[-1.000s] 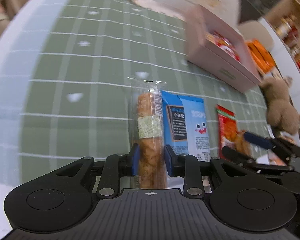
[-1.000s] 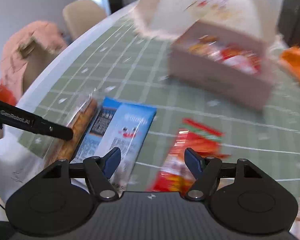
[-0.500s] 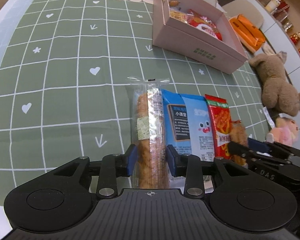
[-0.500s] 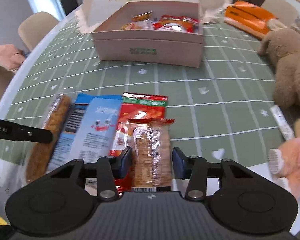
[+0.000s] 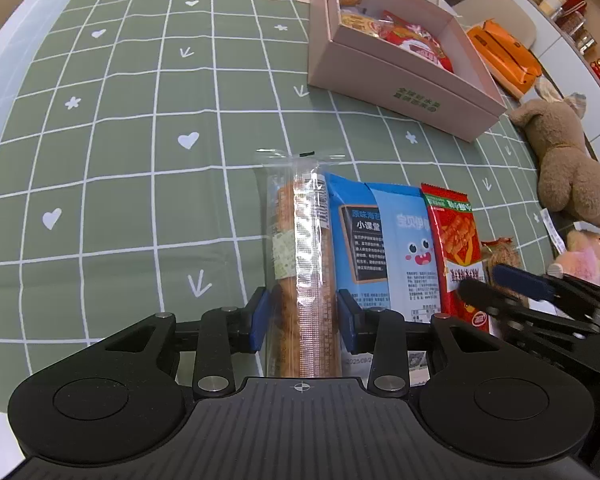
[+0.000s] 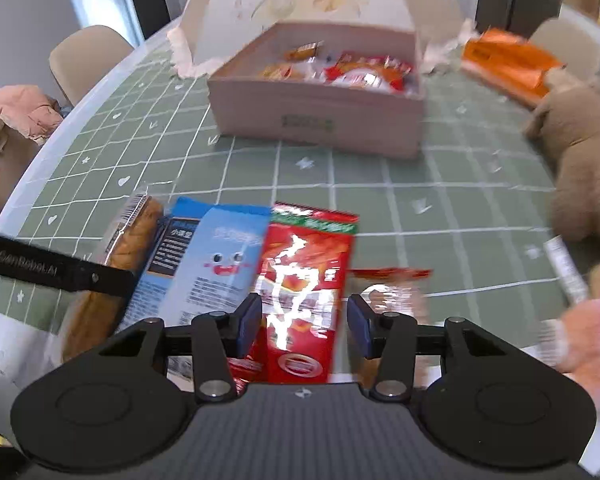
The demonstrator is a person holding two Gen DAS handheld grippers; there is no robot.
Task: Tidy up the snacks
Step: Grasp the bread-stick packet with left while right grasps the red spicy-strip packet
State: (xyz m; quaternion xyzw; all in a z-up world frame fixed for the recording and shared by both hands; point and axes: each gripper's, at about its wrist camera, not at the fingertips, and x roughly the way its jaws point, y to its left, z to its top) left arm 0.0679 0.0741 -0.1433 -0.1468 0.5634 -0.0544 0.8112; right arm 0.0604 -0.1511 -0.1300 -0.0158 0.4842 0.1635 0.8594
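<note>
A row of snacks lies at the near edge of the green checked tablecloth (image 5: 120, 160): a clear-wrapped bread stick (image 5: 302, 264), a blue packet (image 5: 380, 248), a red packet (image 5: 456, 252) and a small clear biscuit pack (image 5: 502, 256). My left gripper (image 5: 302, 320) stands around the bread stick, its blue pads beside the wrapper with small gaps. My right gripper (image 6: 302, 326) is open over the red packet (image 6: 304, 280); the biscuit pack (image 6: 396, 292) lies just right of it, outside the pads. The pink box (image 5: 404, 84) holds several snacks.
The box's lid (image 6: 300, 12) stands open behind it. An orange packet (image 5: 504, 56), a brown plush toy (image 5: 564, 160) and a pink plush toy (image 5: 588, 256) lie at the right. The table's pale rim (image 5: 4, 60) curves along the left, with chairs (image 6: 88, 60) beyond.
My right gripper let go of the biscuit pack, opened and shifted left over the red packet. My left gripper has eased open around the bread stick.
</note>
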